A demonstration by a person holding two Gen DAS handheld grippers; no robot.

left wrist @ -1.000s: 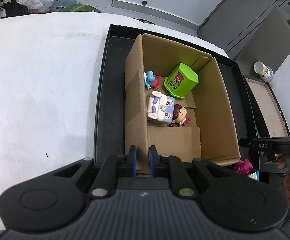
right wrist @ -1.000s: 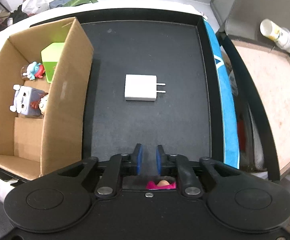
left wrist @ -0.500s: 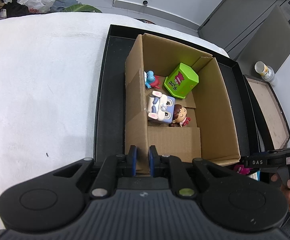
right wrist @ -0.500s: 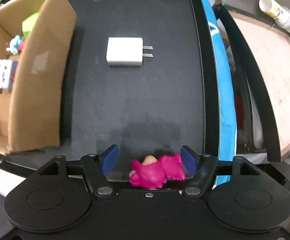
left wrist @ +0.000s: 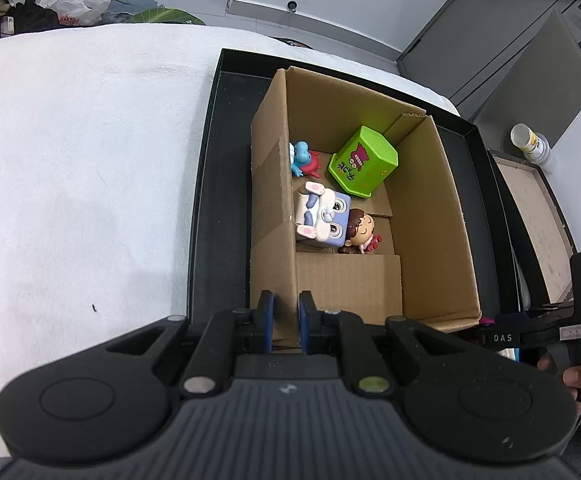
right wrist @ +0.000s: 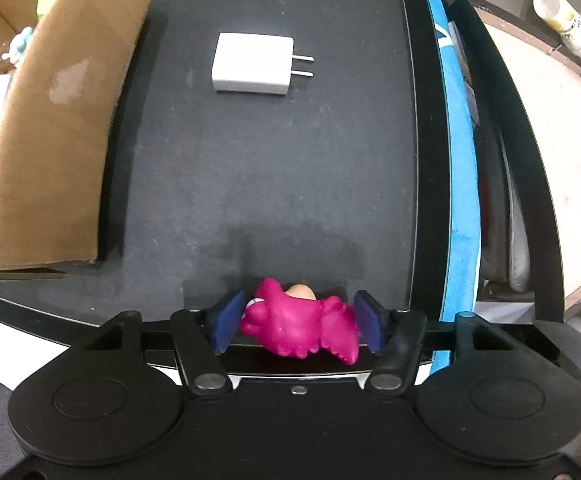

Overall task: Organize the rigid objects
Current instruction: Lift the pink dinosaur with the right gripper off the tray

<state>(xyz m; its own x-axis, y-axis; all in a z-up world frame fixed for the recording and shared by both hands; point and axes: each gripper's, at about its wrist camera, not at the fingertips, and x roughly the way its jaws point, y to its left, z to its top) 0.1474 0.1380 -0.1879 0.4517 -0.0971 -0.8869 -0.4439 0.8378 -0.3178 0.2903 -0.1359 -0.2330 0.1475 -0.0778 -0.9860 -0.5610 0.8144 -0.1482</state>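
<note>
A cardboard box (left wrist: 430, 216) stands in a black tray (left wrist: 218, 184). It holds a green cube (left wrist: 364, 162), a blue figure (left wrist: 301, 158), a bunny cube (left wrist: 322, 216) and a small doll (left wrist: 360, 232). My left gripper (left wrist: 285, 326) is shut on the box's near left wall. My right gripper (right wrist: 296, 322) is open, its pads on either side of a pink figure (right wrist: 302, 328) lying on the tray floor (right wrist: 270, 168). A white charger (right wrist: 252, 63) lies farther ahead. The box (right wrist: 50, 120) is to the left.
A white cloth (left wrist: 82, 168) covers the table left of the tray. A blue cloth (right wrist: 456, 200) and a wooden tray (right wrist: 550, 140) with a bottle (right wrist: 566, 24) lie to the right. The right gripper's body shows in the left wrist view (left wrist: 546, 324).
My right gripper opened from shut and dropped low to the tray, bringing the pink figure between its pads. The left gripper has not moved.
</note>
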